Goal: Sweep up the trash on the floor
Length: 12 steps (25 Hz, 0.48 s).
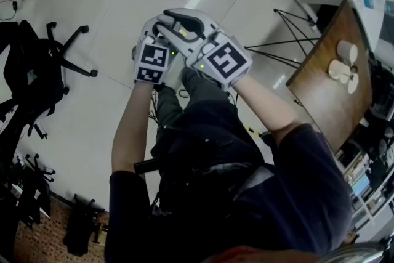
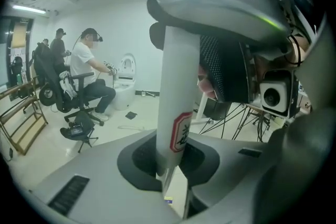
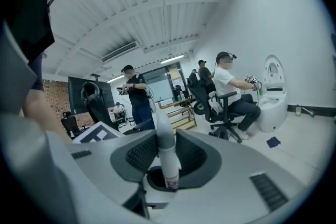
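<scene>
The left claw (image 2: 170,162) and the right claw (image 3: 167,165) both squeeze the white broom handle (image 2: 176,86). A small dark scrap (image 2: 130,115) lies on the floor (image 2: 142,123), far past the handle. With both claws so close together, the long handle could wobble and miss it.

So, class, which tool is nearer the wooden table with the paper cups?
Right. In the head view the right tool hangs left of the wooden table, apart from it; the left tool sits just beyond, farther from the table.
</scene>
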Tool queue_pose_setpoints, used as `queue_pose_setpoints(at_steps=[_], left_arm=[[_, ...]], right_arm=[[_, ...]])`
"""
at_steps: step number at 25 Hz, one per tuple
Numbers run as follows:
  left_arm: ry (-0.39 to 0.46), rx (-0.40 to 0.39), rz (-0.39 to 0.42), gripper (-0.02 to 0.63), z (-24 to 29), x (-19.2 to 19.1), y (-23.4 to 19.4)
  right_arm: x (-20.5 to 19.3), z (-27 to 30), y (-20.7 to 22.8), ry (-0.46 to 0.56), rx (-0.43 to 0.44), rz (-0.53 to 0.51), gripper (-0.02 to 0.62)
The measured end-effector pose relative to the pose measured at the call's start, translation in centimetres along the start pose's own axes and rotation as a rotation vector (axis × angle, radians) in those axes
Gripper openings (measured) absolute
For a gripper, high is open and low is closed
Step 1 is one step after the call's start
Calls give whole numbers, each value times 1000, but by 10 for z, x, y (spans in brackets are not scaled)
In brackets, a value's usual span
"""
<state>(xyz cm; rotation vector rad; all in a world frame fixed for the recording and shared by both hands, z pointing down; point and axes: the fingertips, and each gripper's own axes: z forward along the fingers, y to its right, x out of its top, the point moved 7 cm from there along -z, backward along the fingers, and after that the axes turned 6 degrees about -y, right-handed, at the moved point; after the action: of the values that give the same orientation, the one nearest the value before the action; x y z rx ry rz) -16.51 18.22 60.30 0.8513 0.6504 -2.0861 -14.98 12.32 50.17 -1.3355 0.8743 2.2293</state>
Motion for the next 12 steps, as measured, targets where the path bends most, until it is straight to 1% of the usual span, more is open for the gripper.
queue_pose_setpoints(at_steps=[4,8,12], left_arm=[[-21,-12,17,46,-4,2,3],[-69,-5,30,40,-16,-4,8],[-102,9,36,38,-39,-11,9]], right_arm=[[2,-3,-6,-5,19,-10,126],[1,-5,-22,-39,68,25,132],[6,-2,-46,-57,121,6,132]])
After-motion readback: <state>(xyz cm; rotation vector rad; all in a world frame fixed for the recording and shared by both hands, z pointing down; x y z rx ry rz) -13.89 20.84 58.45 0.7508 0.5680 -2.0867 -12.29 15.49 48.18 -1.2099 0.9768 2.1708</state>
